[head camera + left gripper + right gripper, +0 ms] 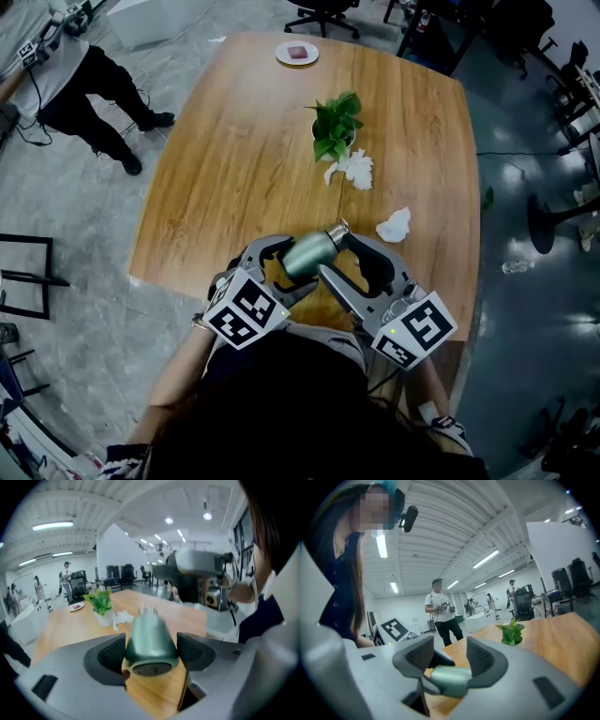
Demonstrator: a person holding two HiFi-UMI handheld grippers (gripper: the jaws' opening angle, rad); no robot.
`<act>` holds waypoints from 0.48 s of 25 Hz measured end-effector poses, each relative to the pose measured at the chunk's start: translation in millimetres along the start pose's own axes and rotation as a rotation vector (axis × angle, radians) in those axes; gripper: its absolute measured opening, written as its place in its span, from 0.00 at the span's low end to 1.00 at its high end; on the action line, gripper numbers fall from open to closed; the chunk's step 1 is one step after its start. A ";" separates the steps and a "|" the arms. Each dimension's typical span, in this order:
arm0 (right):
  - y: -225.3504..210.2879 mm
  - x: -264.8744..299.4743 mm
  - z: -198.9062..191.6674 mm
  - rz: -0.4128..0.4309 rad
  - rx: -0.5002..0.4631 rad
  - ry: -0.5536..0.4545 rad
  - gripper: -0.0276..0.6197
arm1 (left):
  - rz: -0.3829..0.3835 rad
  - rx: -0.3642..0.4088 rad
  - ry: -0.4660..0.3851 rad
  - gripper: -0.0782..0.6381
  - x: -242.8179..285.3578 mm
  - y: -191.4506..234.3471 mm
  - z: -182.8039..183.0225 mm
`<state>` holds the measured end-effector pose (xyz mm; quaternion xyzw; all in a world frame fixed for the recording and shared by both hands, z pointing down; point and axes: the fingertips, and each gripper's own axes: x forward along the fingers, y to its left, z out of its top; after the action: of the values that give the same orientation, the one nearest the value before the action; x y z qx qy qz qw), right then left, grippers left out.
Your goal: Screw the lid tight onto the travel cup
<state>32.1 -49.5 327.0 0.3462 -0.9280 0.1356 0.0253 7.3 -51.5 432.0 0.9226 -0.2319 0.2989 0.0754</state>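
**Cup between both tools, low centre of the head view**

Cup (307,253) lies tilted over the near edge of the desk (225,169). Its base points lower left and the lid (338,228) is on the upper-right end. It looks clear of the desk top. Can't tell how tight the lid sits.

Left tool (151,649): holding the cup at the base end. Its own view looks straight at the cup's bottom, with a pad against each side. The cup is blurred there.

Right tool (446,656): jaws wide, pads apart, desk showing between them. The green cup body sits low in the gap, under the pads, against the jaw at the right of that view. A dark tip of the left tool pokes in behind it. In the head view these jaws straddle the lid end.

Rest of the desk:
- plant (336,127) in a white pot, upper centre
- white scrap (353,170) just below the plant
- crumpled tissue (394,226) right of the lid, near but apart
- plate (297,53) at the far edge, top of frame

A person (80,70) stands on the floor at the upper left, apart from the desk.
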 end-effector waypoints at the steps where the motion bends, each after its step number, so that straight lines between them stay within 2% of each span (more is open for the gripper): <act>1: -5.0 0.1 -1.3 -0.014 0.031 -0.002 0.38 | 0.054 -0.049 -0.053 0.56 -1.8 9.7 7.2; 2: -14.2 0.1 -5.4 -0.045 0.060 0.000 0.34 | 0.120 -0.083 -0.077 0.19 -1.1 21.4 9.7; 3: -30.1 -1.1 -14.1 -0.098 0.090 0.007 0.30 | 0.165 -0.088 -0.063 0.11 3.7 30.1 6.2; 5: -80.6 -6.2 -53.6 -0.239 0.196 0.057 0.29 | 0.175 -0.032 0.032 0.11 22.7 33.8 -12.8; 7: -121.8 -5.2 -122.3 -0.334 0.371 0.177 0.29 | 0.137 0.065 0.152 0.11 45.1 25.1 -41.4; 8: -125.2 -2.5 -154.7 -0.340 0.459 0.239 0.29 | 0.112 0.118 0.209 0.12 53.9 17.2 -56.0; 9: -118.6 0.3 -177.4 -0.316 0.535 0.282 0.29 | 0.092 0.176 0.248 0.18 59.9 9.6 -66.6; 10: -107.7 2.6 -189.6 -0.275 0.600 0.303 0.29 | 0.083 0.236 0.263 0.23 62.9 4.5 -71.5; 12: -88.3 1.3 -198.9 -0.212 0.678 0.323 0.29 | 0.079 0.334 0.262 0.23 63.1 -1.0 -74.1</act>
<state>79.1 -60.8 539.2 0.4032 -0.7736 0.4838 0.0693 14.6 -54.2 529.0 0.8658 -0.2033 0.4532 -0.0610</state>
